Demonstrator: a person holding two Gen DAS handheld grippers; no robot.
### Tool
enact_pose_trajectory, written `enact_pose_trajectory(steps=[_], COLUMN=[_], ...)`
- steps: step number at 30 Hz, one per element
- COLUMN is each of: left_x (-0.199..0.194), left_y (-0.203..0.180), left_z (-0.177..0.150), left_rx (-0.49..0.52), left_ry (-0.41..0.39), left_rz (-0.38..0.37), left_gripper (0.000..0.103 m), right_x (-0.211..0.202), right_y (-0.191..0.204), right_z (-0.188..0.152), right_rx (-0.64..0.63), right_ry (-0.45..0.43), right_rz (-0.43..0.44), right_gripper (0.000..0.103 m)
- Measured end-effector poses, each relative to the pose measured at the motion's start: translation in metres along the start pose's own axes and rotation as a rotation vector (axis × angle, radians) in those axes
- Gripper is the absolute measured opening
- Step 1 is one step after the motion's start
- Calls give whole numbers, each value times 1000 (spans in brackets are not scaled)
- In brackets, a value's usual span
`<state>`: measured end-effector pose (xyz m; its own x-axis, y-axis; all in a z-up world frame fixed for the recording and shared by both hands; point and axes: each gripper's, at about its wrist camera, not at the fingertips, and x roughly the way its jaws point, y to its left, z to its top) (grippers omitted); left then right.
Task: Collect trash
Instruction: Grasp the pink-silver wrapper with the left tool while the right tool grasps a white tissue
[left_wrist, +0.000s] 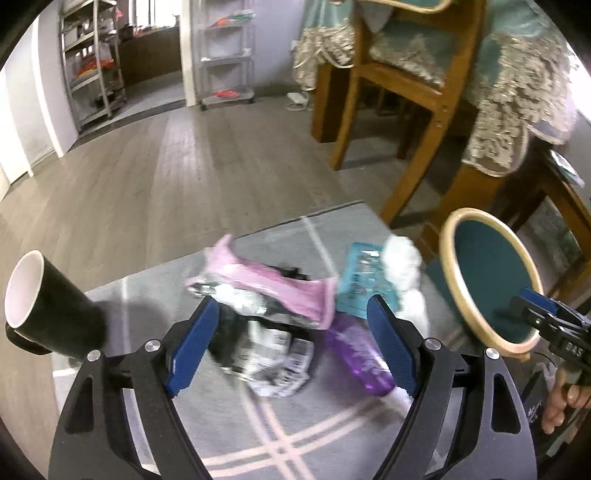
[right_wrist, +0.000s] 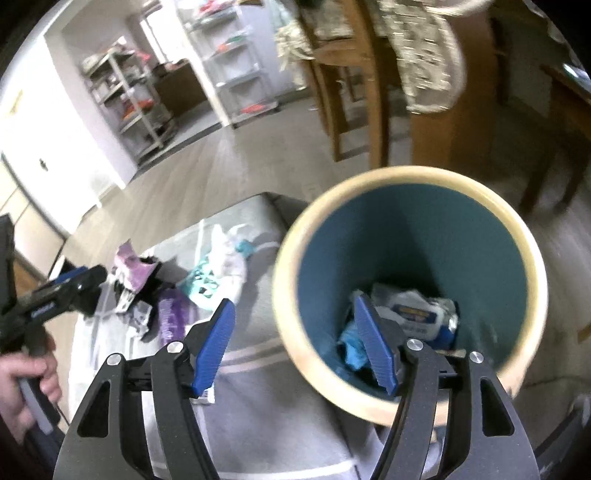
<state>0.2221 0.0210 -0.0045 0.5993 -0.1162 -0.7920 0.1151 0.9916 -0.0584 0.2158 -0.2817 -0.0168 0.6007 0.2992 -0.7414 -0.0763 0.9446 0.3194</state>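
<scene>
The left gripper (left_wrist: 291, 341) hangs over a heap of litter on a grey rug (left_wrist: 280, 424), its jaws released and nothing between the blue pads. Below them lie a pink wrapper (left_wrist: 266, 280), a crumpled black-and-white wrapper (left_wrist: 273, 354), a purple wrapper (left_wrist: 356, 356), a teal packet (left_wrist: 356, 280) at 1 o'clock and white tissue (left_wrist: 404, 266) beyond it. A black paper cup (left_wrist: 48, 306) lies tipped at 9 o'clock.

The right gripper (right_wrist: 295, 347) hovers at the near rim of the round bin (right_wrist: 402, 177), teal inside with a pale wooden rim. Its jaws are spread and empty; one pad is over the rug, the other over the bin's mouth. Inside the bin already sit a white-and-blue wrapper (right_wrist: 413, 314) and a blue scrap (right_wrist: 351, 347).

Judged from this, the step in hand is the next pickup from the heap. To do it well, the left gripper should drop onto 1 piece only, best the pink wrapper on top, pinching across a raised fold rather than flat film, so the pads bite and neighbours are not dragged. The bin stands at 3 o'clock of the heap, near enough for a short carry; release only once well over the mouth.

Writing: the right gripper's body shows "DAS" in the left view. Print on the wrappers is too blurred to read.
</scene>
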Motion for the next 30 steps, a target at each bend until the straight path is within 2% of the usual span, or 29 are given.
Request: enact_pose_trajectory(steps=[6, 10, 12, 14, 16, 25, 30], left_x=[16, 26, 31, 37, 43, 56, 58], left_y=[15, 15, 15, 16, 19, 26, 29], left_z=[6, 13, 15, 17, 18, 14, 12], left_rx=[-83, -109, -126, -149, -172, -233, -246], left_ry=[16, 22, 26, 42, 64, 113, 123], left_rz=[-18, 3, 12, 14, 16, 8, -23], left_gripper=[81, 80, 75, 63, 56, 50, 38], right_x=[16, 29, 38, 47, 56, 95, 111], right_y=[24, 34, 40, 45, 48, 63, 65], right_z=[16, 22, 24, 25, 28, 35, 34], right_rx=[-89, -105, -110, -114, -113, -125, -126], right_ry=[22, 29, 33, 38, 44, 79, 108], right_rz=[18, 35, 40, 45, 50, 57, 58], right_gripper=[68, 68, 68, 68, 68, 68, 56])
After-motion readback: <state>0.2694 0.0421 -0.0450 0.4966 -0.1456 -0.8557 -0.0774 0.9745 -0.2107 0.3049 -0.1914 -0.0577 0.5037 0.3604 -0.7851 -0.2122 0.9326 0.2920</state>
